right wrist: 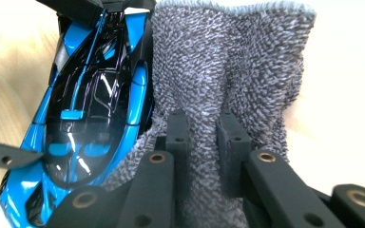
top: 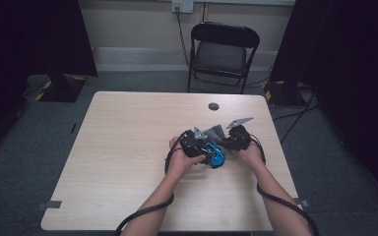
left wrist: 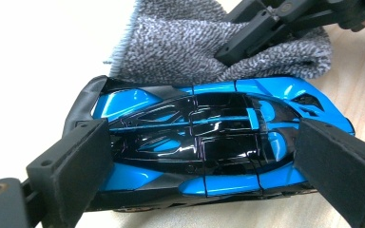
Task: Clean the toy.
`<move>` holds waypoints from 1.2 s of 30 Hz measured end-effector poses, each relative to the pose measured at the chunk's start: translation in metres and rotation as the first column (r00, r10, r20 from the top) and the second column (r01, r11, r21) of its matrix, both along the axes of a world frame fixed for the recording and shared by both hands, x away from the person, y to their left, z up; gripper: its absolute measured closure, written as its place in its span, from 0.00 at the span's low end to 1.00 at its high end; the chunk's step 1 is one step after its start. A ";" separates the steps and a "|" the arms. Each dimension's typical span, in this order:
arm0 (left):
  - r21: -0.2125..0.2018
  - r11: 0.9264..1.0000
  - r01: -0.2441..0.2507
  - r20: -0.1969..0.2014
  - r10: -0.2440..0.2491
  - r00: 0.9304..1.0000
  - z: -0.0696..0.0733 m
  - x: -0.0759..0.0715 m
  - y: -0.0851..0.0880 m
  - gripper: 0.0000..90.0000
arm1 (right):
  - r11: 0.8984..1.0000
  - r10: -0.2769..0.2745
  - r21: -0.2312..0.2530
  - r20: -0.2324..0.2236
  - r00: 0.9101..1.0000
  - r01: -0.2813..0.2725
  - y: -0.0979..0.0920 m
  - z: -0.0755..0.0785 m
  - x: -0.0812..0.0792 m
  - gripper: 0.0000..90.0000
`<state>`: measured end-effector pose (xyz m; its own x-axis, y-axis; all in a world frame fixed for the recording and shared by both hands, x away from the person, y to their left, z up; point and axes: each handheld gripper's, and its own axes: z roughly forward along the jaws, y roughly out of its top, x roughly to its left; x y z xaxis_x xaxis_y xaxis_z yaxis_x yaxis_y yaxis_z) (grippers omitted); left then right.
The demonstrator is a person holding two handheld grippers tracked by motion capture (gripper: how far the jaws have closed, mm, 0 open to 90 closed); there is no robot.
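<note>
A: Two grips are seen: the blue toy car [left wrist: 209, 142], on the table [top: 128, 147], is clamped end to end by the left gripper [left wrist: 204, 156]; the grey cloth [right wrist: 228, 80] is pinched by the right gripper [right wrist: 204, 156].

B: If the cloth is pressed sideways too hard, the car could be twisted out.

Loads of bare table, all the clutter is bunched at the middle right
The tabletop [top: 128, 147] is open to the left, front and far side, so a hand can pass there. In the way: the blue toy car [left wrist: 209, 137] with the grey cloth [right wrist: 228, 71] pressed right against its side, and a small dark round spot [top: 213, 106] near the far edge
</note>
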<state>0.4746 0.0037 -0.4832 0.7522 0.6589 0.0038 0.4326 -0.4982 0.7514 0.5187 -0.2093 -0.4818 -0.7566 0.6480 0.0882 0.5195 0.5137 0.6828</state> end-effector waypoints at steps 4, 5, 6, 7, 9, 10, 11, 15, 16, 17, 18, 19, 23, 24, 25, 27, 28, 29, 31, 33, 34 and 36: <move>-0.002 1.000 0.000 0.001 0.000 1.000 0.000 0.000 0.000 0.06 | 1.000 -0.006 0.014 -0.002 1.000 0.006 -0.004 -0.001 -0.004 0.87; -0.003 1.000 0.000 0.001 0.000 1.000 0.000 0.000 0.000 0.06 | 1.000 -0.007 0.015 -0.006 1.000 0.007 -0.006 -0.001 -0.005 0.87; -0.004 1.000 -0.001 -0.001 0.001 1.000 0.000 0.000 0.000 0.06 | 1.000 -0.005 0.014 -0.005 1.000 0.005 -0.006 -0.001 -0.005 0.87; -0.003 1.000 -0.001 -0.001 0.001 1.000 0.000 0.000 0.000 0.06 | 1.000 -0.005 0.012 -0.005 1.000 0.005 -0.007 -0.001 -0.006 0.87; 0.000 1.000 -0.001 -0.002 0.001 1.000 0.000 0.000 -0.001 0.06 | 1.000 -0.005 0.012 -0.005 1.000 0.005 -0.009 0.000 -0.008 0.87; 0.001 1.000 0.000 -0.003 0.000 1.000 0.000 0.000 -0.001 0.06 | 1.000 -0.007 0.014 -0.005 1.000 0.007 -0.010 -0.001 -0.009 0.87; 0.003 1.000 0.001 -0.003 -0.001 1.000 0.000 0.000 0.000 0.06 | 1.000 -0.009 0.018 -0.010 1.000 0.009 -0.011 -0.001 -0.010 0.87; 0.001 1.000 0.001 -0.002 -0.001 1.000 0.000 0.000 0.000 0.06 | 1.000 -0.010 0.024 -0.009 1.000 0.010 -0.014 -0.001 -0.013 0.87; 0.002 1.000 0.001 -0.002 -0.001 1.000 0.000 0.000 0.000 0.06 | 1.000 -0.010 0.025 -0.011 1.000 0.010 -0.015 -0.001 -0.013 0.87; 0.005 1.000 0.001 -0.004 -0.001 1.000 0.000 0.000 0.000 0.06 | 1.000 -0.007 0.025 -0.009 1.000 0.007 -0.016 -0.001 -0.014 0.87; 0.004 1.000 0.001 -0.004 -0.001 1.000 0.000 0.000 -0.001 0.06 | 1.000 -0.006 0.021 -0.011 1.000 0.007 -0.017 -0.001 -0.015 0.87; 0.007 1.000 0.001 -0.006 -0.001 1.000 0.001 0.000 -0.001 0.06 | 1.000 -0.004 0.018 -0.010 1.000 0.004 -0.018 -0.001 -0.015 0.87; 0.003 1.000 0.001 -0.004 -0.001 1.000 0.000 0.000 0.000 0.06 | 1.000 -0.001 0.015 -0.014 1.000 0.001 -0.021 0.000 -0.018 0.86; 0.003 1.000 0.001 -0.003 -0.001 1.000 0.000 0.000 0.000 0.06 | 1.000 0.000 0.015 -0.015 1.000 0.000 -0.022 0.000 -0.019 0.86; 0.003 1.000 0.000 -0.003 0.000 1.000 0.000 0.000 0.000 0.06 | 1.000 0.001 0.018 -0.014 1.000 -0.001 -0.023 0.000 -0.020 0.86; 0.002 1.000 0.000 -0.002 0.000 1.000 0.000 0.000 0.000 0.06 | 1.000 0.000 0.017 -0.014 1.000 0.000 -0.025 0.000 -0.022 0.86; 0.001 1.000 0.001 -0.002 -0.001 1.000 0.000 0.000 0.000 0.06 | 1.000 0.000 0.018 -0.014 1.000 0.000 -0.026 0.000 -0.023 0.86; 0.001 1.000 0.001 -0.002 -0.001 1.000 0.000 0.000 0.000 0.06 | 1.000 0.001 0.018 -0.014 1.000 0.000 -0.027 0.000 -0.024 0.86; 0.002 1.000 0.001 -0.003 -0.001 1.000 0.000 0.000 0.000 0.06 | 1.000 -0.001 0.018 -0.012 1.000 0.001 -0.028 0.000 -0.026 0.86; 0.002 1.000 0.000 -0.002 0.000 1.000 0.000 0.000 0.000 0.06 | 1.000 0.001 0.017 -0.012 1.000 -0.001 -0.029 0.000 -0.028 0.86; 0.003 1.000 0.000 -0.002 0.000 1.000 0.000 0.000 0.000 0.06 | 1.000 0.001 0.016 -0.011 1.000 -0.001 -0.030 0.000 -0.029 0.86; 0.001 1.000 0.002 -0.002 -0.002 1.000 0.000 0.000 0.000 0.06 | 1.000 0.005 0.010 -0.006 1.000 -0.005 -0.031 0.000 -0.031 0.86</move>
